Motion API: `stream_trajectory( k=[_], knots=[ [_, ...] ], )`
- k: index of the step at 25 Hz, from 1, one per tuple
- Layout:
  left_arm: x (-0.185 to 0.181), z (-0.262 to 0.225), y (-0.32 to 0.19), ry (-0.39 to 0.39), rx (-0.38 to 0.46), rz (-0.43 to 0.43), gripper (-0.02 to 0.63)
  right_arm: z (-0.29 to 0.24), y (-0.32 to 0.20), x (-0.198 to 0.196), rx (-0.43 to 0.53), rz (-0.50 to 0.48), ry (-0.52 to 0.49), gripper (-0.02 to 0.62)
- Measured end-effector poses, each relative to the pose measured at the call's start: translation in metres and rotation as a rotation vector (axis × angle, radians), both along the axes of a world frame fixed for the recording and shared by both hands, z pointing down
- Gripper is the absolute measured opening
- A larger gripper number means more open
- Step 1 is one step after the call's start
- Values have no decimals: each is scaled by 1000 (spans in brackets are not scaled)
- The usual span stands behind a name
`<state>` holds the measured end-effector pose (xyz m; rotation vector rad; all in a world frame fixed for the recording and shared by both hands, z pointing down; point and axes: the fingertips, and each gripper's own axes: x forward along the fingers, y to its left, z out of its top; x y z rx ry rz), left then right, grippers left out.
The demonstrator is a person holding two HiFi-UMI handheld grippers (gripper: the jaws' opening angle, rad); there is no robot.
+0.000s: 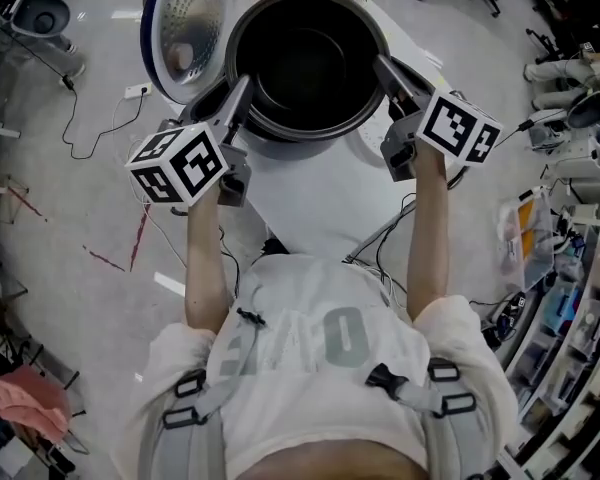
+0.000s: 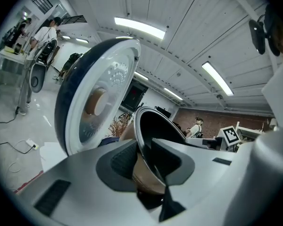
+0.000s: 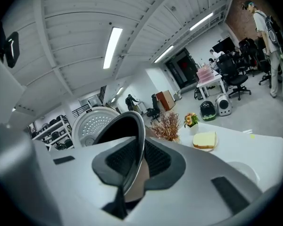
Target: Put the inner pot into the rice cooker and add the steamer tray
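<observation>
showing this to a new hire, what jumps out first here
The big black inner pot sits at top centre of the head view, gripped at its rim by the left tool and the right tool, one on each side. Just left of it stands the rice cooker's open lid, its perforated inside facing the camera.

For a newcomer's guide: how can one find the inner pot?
At the white table, between the left gripper and right gripper, hangs the inner pot. It is dark, round and empty; the lid beside it is pale and perforated.
</observation>
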<state>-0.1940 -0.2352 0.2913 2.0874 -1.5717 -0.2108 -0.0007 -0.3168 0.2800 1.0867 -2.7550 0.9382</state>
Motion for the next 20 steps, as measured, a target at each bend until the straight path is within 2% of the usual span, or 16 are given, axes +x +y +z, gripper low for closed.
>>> stream_trajectory(
  k=[8, 14, 20],
  knots=[
    [-9, 26, -16, -41, -84, -37, 98, 37, -25, -14, -103, 3, 64, 64],
    [-6, 43, -24, -144, -126, -92, 100, 64, -39, -16, -183, -20, 101, 67],
    [-12, 81, -19, -92, -229, -139, 101, 91, -45, -27, -233, -54, 161, 64]
  ],
)
